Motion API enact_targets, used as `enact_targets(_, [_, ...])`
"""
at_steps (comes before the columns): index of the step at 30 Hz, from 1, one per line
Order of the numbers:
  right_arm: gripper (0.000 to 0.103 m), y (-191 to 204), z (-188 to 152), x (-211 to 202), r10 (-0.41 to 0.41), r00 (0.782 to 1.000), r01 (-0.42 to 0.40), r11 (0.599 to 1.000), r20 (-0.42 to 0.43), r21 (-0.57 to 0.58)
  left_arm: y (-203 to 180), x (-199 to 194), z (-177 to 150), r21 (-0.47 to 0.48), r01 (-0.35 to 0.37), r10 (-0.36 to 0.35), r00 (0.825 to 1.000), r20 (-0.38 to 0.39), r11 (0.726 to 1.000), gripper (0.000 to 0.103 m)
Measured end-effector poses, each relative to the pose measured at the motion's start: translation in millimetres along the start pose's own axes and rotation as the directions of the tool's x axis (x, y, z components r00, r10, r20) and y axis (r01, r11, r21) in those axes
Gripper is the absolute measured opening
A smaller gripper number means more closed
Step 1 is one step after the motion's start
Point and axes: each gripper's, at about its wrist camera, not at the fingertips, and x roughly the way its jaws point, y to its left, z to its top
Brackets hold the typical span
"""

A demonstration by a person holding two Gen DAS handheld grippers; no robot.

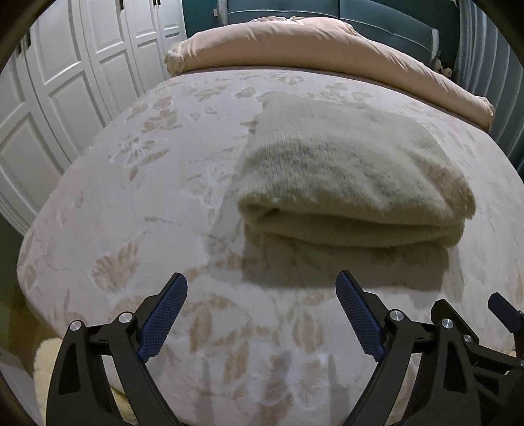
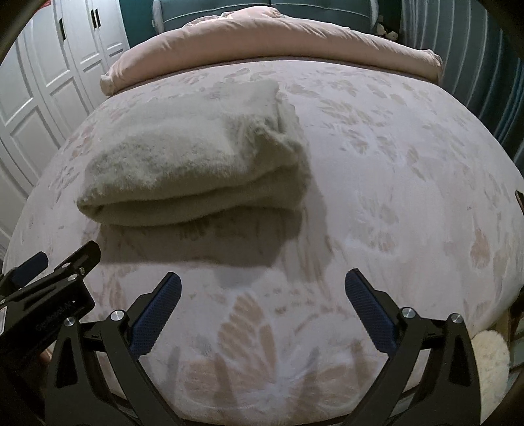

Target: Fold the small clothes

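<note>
A fuzzy pale beige knit garment (image 1: 347, 170) lies folded into a thick stack on the bed (image 1: 131, 196); it also shows in the right wrist view (image 2: 193, 154). My left gripper (image 1: 262, 285) is open and empty, held above the bed, short of the garment's near folded edge. My right gripper (image 2: 262, 285) is open and empty, to the right of the left one, with the garment ahead and to its left. The right gripper shows at the left view's lower right (image 1: 504, 314); the left gripper shows at the right view's lower left (image 2: 55, 272).
The bed has a pinkish leaf-patterned cover (image 2: 393, 164). A rolled pink duvet (image 1: 311, 46) lies across the far end. White panelled wardrobe doors (image 1: 59, 82) stand on the left. A teal headboard (image 1: 376, 23) and curtains (image 2: 491, 65) are behind and to the right.
</note>
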Motion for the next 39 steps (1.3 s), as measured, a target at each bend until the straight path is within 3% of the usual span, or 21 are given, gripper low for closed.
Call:
enact_targets(9, [0.098,14.2,8.9,-0.7,-0.036,0.999,0.035,0.998,-0.012,-0.045,1.6,-3.8,6.5,0.021,-0.035,0.036,0.999,-0.018,0.999,0.088])
enact_targets(26, [0.098,23.7,4.8,-5.6,-0.055,0.998,0.054,0.997,-0.007,-0.051,2.0,0.9,9.7,0.036,-0.035,0.036,0.999,-0.04,0.999,0.088])
enact_targets(29, [0.098,24.6,4.7,-5.9,-0.056,0.998,0.056,0.997,-0.004,-0.06,0.2,0.9,10.9,0.049,-0.061,0.063,0.997,-0.039,0.997,0.088])
enact_targets(39, [0.098,21.8,7.7,-7.8,-0.052,0.999,0.052,0.997,0.001,-0.051,-1.6,-2.9,11.9,0.041,-0.055,0.055,0.998,0.001,0.998,0.088])
